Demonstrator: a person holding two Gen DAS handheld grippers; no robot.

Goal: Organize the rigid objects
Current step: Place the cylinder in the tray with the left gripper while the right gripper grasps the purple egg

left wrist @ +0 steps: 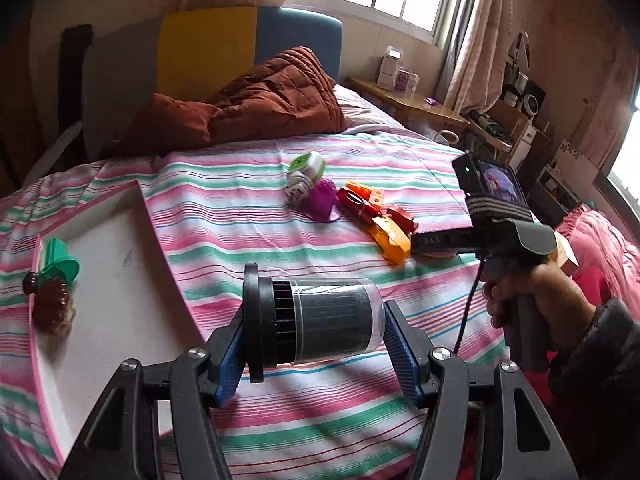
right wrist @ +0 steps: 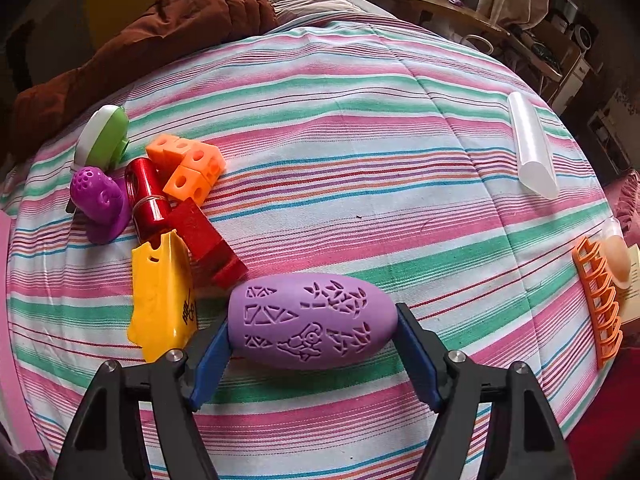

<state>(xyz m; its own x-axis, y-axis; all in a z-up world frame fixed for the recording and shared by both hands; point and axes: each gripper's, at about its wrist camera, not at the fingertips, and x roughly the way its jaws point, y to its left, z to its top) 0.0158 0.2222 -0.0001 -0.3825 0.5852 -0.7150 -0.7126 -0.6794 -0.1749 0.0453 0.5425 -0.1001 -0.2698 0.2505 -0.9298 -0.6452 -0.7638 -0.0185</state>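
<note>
on the striped bed, the left gripper clamps a black filter end to end near the white tray, while the right gripper pinches a purple egg whose rounded ends could squirt free.

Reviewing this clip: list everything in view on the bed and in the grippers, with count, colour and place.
black cylinder: 1, black and clear, between left pads
purple egg: 1, lilac, carved, between right pads
tray: 1, white, pink-edged, bed's left
green cup: 1, in tray
brown toy: 1, in tray
toy pile: several, orange, red, yellow, purple, green, mid-bed
clear tube: 1, bed's right
orange comb: 1, right edge
left gripper: closed on cylinder
right gripper: closed on egg
</note>
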